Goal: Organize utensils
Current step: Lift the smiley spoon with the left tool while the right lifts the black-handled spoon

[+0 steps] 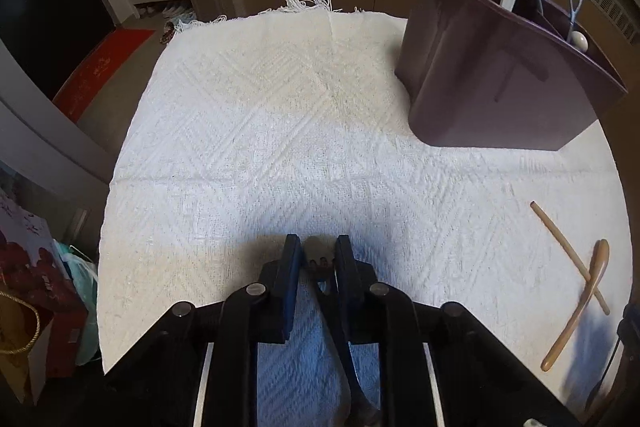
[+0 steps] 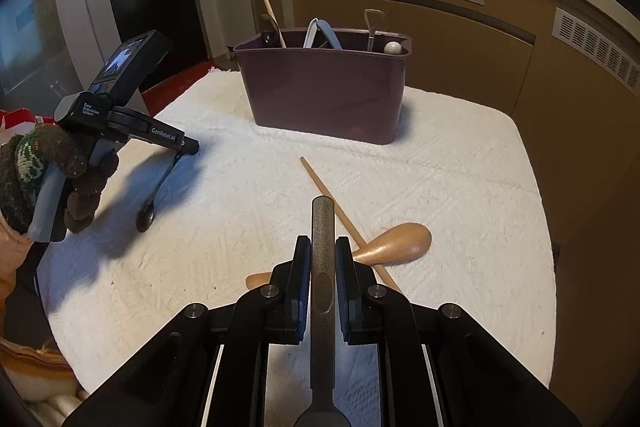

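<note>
Right wrist view: our right gripper (image 2: 323, 259) clamps a grey metal handle (image 2: 322, 251) running forward between its pads; our left gripper (image 1: 318, 259) pinches a dark spoon (image 2: 154, 195) hanging bowl-down. Beyond lie a wooden spoon (image 2: 394, 241), a chopstick (image 2: 328, 195) and the maroon caddy (image 2: 324, 87).

Both views are being aimed forward, low over the white cloth (image 1: 280, 131); the purple bin (image 2: 324, 87) is being shared.

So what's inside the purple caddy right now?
Sticking out of the purple caddy: a wooden handle and dark spoon at its left, pale grey-white handles mid, a metal utensil and white ball-shaped end right. Their lower ends are hidden by the walls.
</note>
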### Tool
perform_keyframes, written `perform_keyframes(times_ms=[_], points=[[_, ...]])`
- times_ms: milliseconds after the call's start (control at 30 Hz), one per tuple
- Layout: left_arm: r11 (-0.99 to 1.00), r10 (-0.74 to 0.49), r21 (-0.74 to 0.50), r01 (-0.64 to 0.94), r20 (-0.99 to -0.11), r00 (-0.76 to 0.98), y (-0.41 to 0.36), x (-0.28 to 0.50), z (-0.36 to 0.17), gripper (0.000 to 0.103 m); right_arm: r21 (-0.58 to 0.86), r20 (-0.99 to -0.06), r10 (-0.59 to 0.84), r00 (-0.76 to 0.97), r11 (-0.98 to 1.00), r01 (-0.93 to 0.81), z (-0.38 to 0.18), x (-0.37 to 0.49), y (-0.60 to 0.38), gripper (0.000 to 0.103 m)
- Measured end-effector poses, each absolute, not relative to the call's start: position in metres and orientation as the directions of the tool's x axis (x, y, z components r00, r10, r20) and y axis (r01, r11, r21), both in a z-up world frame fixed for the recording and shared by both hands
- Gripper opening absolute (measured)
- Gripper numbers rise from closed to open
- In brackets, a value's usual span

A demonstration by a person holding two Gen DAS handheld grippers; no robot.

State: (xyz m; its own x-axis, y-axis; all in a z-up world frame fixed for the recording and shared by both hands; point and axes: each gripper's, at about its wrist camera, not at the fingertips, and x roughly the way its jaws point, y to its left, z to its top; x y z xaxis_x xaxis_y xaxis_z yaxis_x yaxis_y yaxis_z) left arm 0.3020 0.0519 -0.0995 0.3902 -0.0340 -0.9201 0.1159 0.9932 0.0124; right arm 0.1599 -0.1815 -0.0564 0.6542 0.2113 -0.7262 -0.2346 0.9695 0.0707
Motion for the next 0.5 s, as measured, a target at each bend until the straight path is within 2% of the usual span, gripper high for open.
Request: perform_keyframes(times_ms=[133, 267, 500], points=[[0.991, -0.041, 0.027, 0.133, -0.871, 0.49, 0.048, 0.277, -0.079, 0.015, 0.076, -0.721, 0.205, 0.661, 0.973, -0.219, -0.053, 0.158, -0.186, 0.013], [0.988, -0.119, -0.04, 0.146, -0.8, 0.588, 0.053, 0.243, -0.043, 0.015, 0.065, -0.707, 0.197, 0.679, 0.974, -0.215, -0.043, 0.154, -0.186, 0.013], [0.97, -0.198, -0.009, 0.243, -0.605, 0.771, 0.047, 0.177, 0.026, 0.015, 0.043, -0.669, 0.186, 0.72, 0.976, -0.213, -0.018, 0.148, -0.176, 0.013]])
